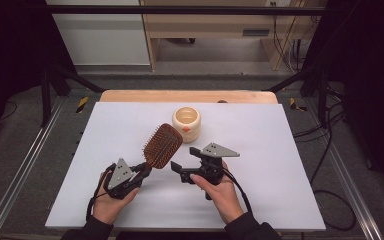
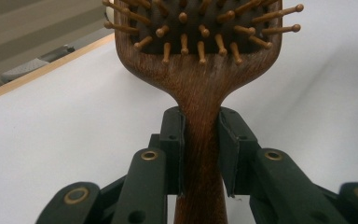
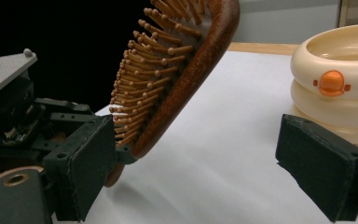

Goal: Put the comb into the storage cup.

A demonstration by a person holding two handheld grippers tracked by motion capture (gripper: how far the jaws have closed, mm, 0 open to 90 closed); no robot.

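cream cup (image 1: pixel 186 123), white table (image 1: pixel 260 150)

On the white tabletop (image 1: pixel 260 200), the broad right-hand stretch lay bare, offering a gripper free passage. Near the middle toward the far edge, a cream, ring-ribbed plastic cup with an orange emblem (image 1: pixel 186 123) stood as the one fixed obstacle. Just beside it, the dark wooden paddle hairbrush with wooden pins (image 1: pixel 163 145) rose tilted off the surface, clamped by its handle in the left gripper (image 1: pixel 141 171). The right gripper (image 1: pixel 185 162), its jaws spread wide, sat close beside the brush head, with the cup just beyond it.
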